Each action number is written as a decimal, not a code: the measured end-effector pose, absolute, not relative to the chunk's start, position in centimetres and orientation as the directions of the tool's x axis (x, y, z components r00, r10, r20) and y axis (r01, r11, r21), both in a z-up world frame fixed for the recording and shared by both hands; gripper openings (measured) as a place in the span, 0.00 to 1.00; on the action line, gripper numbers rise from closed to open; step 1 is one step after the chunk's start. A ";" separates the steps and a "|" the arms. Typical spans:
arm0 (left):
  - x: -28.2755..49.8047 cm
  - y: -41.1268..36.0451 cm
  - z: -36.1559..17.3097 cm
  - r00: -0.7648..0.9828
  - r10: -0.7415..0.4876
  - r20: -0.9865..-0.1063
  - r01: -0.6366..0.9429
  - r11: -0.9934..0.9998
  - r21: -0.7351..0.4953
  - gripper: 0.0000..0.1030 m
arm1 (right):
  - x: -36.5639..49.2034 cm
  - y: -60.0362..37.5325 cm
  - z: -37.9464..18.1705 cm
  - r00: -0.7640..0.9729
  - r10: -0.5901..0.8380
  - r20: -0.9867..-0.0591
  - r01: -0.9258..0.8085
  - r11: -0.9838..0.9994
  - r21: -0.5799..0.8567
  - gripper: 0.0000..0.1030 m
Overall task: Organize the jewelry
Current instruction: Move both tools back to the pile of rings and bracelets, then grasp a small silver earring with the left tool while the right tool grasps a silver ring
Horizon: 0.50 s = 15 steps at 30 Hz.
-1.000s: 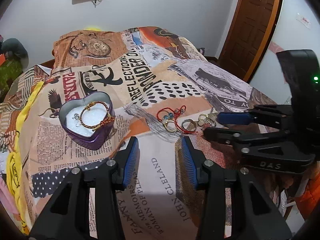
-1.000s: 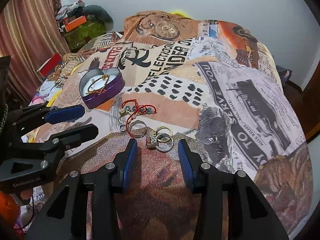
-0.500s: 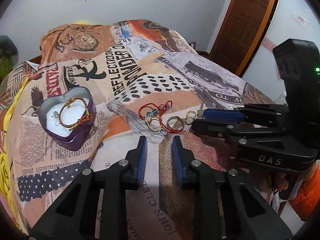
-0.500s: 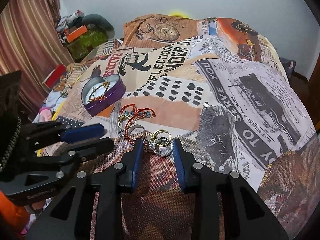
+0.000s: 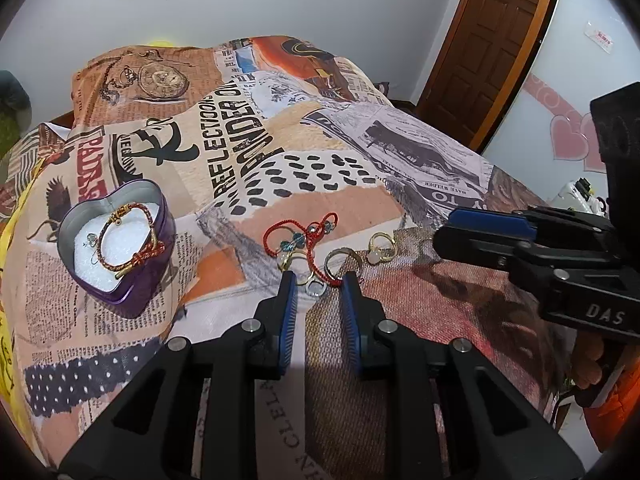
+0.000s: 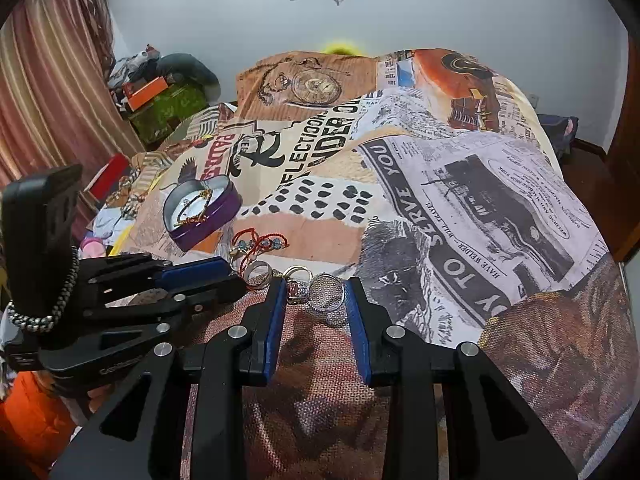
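Note:
A purple heart-shaped tin (image 5: pixel 120 240) holds a red-and-gold bracelet (image 5: pixel 128 244) on white padding; it shows in the right wrist view (image 6: pixel 200 212) too. A red cord bracelet with blue beads (image 5: pixel 300 236) and several rings (image 5: pixel 344 260) lie on the bedspread. My left gripper (image 5: pixel 318 280) is open with a small silver ring (image 5: pixel 316 289) between its tips. My right gripper (image 6: pixel 316 284) is open, its tips on either side of a jewelled ring (image 6: pixel 296 290) and a large silver ring (image 6: pixel 329 290).
The printed patchwork bedspread (image 5: pixel 240 128) covers the bed. A wooden door (image 5: pixel 492 40) stands at the right. Clutter and a curtain (image 6: pixel 48 100) line the bed's left side. The right gripper's body (image 5: pixel 560 264) sits close beside the left one.
Both grippers have moved forward onto the jewelry pile. The right gripper's jaws have opened a little around the rings; the left jaws have widened around the small silver ring.

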<state>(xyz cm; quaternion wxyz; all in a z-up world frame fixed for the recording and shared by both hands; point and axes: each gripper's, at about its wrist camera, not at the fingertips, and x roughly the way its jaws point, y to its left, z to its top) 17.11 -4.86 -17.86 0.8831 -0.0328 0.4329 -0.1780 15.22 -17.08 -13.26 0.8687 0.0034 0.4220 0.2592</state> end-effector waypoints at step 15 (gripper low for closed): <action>16.0 -5.1 -17.5 0.578 -0.329 -0.747 0.286 0.939 -0.192 0.08 | 14.9 -17.1 -12.5 0.527 0.460 -0.715 -0.452 0.864 0.222 0.27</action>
